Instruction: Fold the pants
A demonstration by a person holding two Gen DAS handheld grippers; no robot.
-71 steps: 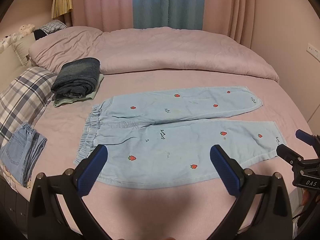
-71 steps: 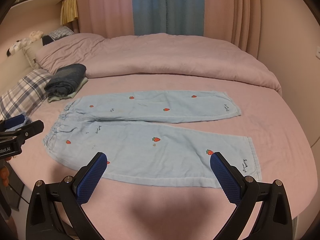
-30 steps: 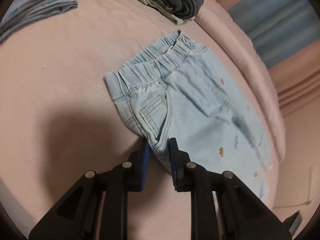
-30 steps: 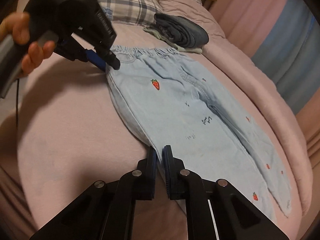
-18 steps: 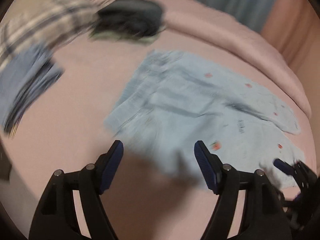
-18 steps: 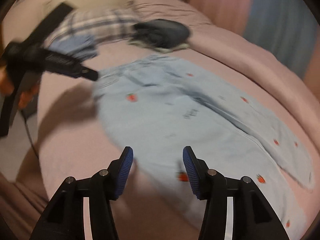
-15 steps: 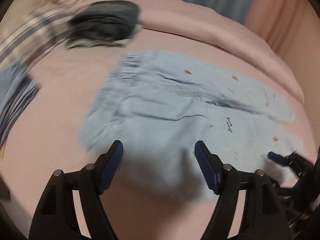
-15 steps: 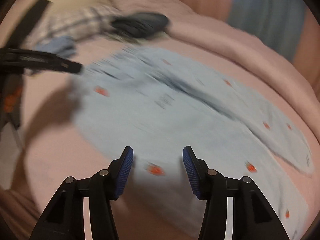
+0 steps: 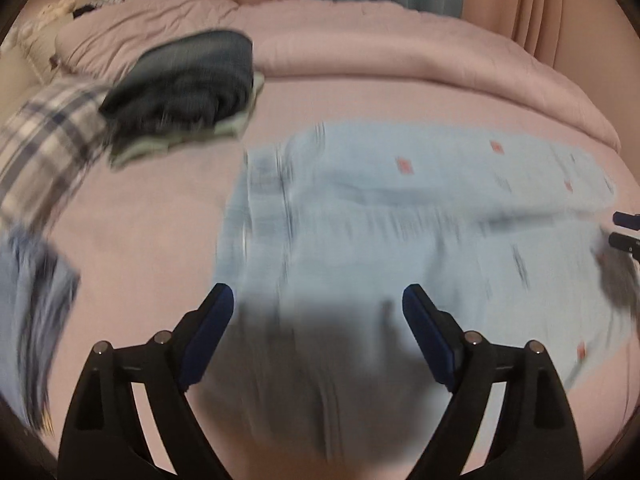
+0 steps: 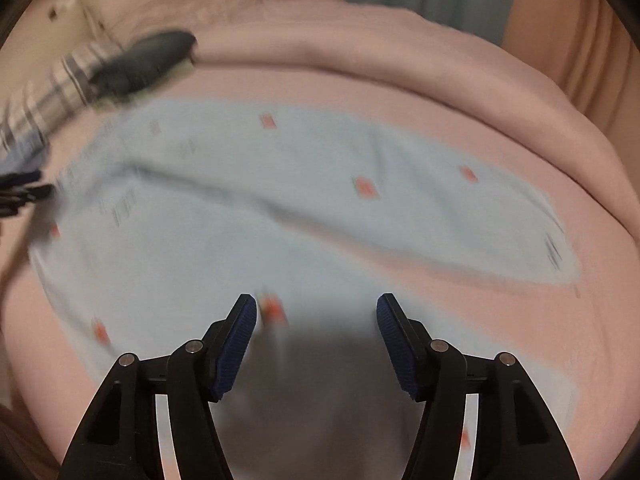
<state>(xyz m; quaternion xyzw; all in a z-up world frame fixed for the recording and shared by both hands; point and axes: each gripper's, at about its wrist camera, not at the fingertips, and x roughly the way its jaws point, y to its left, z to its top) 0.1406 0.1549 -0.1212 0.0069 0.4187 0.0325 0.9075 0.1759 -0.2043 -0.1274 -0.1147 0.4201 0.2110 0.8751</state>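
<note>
- The bed (image 9: 360, 92) fills your whole view, pink sheet with a rolled quilt (image 9: 400, 40) along the far side.
- Your pants (image 9: 400, 220), light blue with little red marks, lie spread flat across the middle of the bed, both legs side by side, waistband toward the pillow end. No fold looks made yet.
- Beside the waistband end sits a pile of dark folded clothes (image 9: 184, 84), with a checked pillow (image 9: 44, 152) and another blue garment (image 9: 32, 312) near the bed edge.
- Your left tool (image 9: 318, 312) hangs over the near edge of the pants by the waist, spread wide and holding nothing.
- Your right tool (image 10: 316, 316) hovers over the near leg, also parted and empty.
- My read: you're at the start, lining up a grasp. Next you'll want both tools pinching the near leg's edge, then carrying it over onto the far leg.
- No containers in sight; everything's blurred, so fine detail is lost.
</note>
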